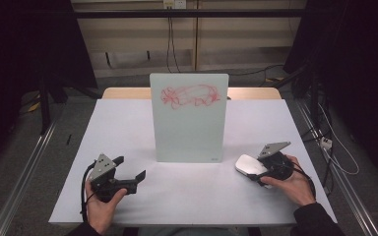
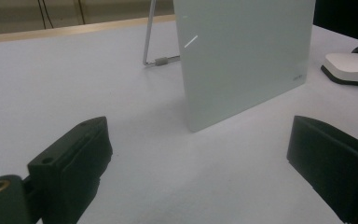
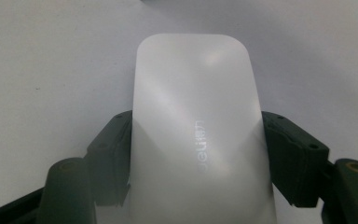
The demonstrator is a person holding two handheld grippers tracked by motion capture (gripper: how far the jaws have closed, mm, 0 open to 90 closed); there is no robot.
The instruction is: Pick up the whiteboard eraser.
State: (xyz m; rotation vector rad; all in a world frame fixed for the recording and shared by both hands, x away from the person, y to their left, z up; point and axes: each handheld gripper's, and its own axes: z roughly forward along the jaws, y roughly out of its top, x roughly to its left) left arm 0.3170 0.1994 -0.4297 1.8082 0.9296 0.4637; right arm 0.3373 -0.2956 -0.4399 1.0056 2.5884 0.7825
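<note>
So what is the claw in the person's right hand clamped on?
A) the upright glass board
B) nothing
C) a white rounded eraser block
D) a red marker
C: the right claw has its jaws pressed against both sides of the white rounded eraser block.

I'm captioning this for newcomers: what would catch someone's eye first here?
First, the upright whiteboard at the table's centre, with a red scribble across its top. Next, the right tongs at the table's right, shut on a white eraser. The left tongs rest open at front left.
</note>
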